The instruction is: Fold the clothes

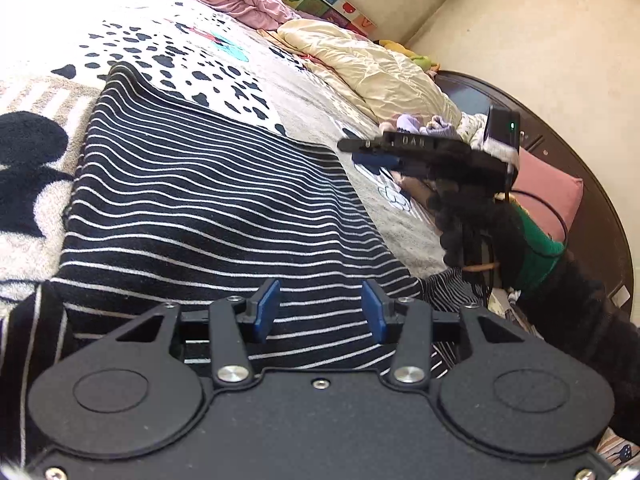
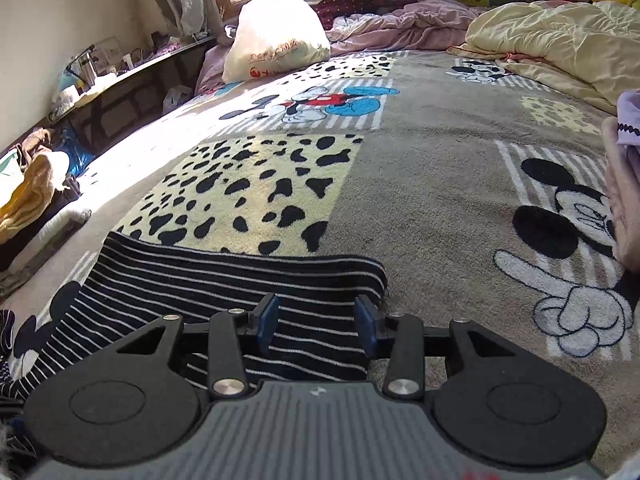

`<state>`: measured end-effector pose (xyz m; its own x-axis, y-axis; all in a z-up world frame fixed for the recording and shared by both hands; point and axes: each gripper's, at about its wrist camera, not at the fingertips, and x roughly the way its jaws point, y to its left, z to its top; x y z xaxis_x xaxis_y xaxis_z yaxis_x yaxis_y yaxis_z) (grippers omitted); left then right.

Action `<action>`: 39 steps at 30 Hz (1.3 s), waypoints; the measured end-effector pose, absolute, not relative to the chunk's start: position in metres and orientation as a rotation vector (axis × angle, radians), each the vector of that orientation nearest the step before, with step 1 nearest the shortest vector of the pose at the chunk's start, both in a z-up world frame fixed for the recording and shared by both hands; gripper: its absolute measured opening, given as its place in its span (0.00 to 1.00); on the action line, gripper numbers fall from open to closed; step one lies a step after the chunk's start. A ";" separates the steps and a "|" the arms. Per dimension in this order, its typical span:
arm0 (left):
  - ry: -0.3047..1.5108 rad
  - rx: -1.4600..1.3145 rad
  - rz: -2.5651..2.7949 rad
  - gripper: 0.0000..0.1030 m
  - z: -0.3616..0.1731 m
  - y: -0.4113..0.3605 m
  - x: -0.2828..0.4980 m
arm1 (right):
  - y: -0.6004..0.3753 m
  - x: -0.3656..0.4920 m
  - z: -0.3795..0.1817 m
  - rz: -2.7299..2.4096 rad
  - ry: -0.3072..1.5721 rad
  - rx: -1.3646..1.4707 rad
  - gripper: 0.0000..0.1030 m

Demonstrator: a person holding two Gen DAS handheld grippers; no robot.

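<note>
The left gripper (image 1: pixel 320 312) hovers with fingers apart over the black-and-white striped garment (image 1: pixel 208 208) lying flat on the cartoon blanket (image 2: pixel 432 168); the right gripper (image 2: pixel 316 322), fingers likewise spread, hangs above the garment's right edge, holding nothing.

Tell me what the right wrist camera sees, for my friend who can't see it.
The open right gripper hovers over a black garment with thin white stripes, lying flat on a cartoon-mouse blanket. Behind it sit a white bag and crumpled pink and cream bedding.
</note>
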<state>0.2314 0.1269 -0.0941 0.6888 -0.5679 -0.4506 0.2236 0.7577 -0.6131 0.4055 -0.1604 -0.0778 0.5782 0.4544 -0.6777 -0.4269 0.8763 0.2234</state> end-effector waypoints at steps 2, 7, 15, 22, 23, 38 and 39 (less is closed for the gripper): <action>0.649 -0.593 -0.436 0.43 -0.092 0.140 0.233 | -0.153 0.381 -0.075 0.595 0.781 0.054 0.43; 0.721 -0.616 -0.311 0.42 -0.099 0.170 0.253 | -0.133 0.315 -0.081 0.716 0.798 0.042 0.52; 0.695 -0.580 -0.465 0.51 -0.074 0.163 0.276 | -0.122 0.251 -0.097 0.821 0.760 0.098 0.53; 0.859 -0.642 -0.424 0.53 -0.113 0.166 0.365 | -0.134 0.248 -0.105 0.886 0.786 0.140 0.54; 0.844 -0.675 -0.397 0.53 -0.113 0.177 0.374 | -0.137 0.249 -0.106 0.894 0.792 0.161 0.54; 0.640 -0.997 -0.161 0.60 -0.089 0.264 0.348 | -0.166 0.265 -0.110 0.851 0.792 0.336 0.55; 0.619 -0.995 -0.140 0.60 -0.084 0.269 0.333 | -0.168 0.267 -0.112 0.847 0.794 0.353 0.53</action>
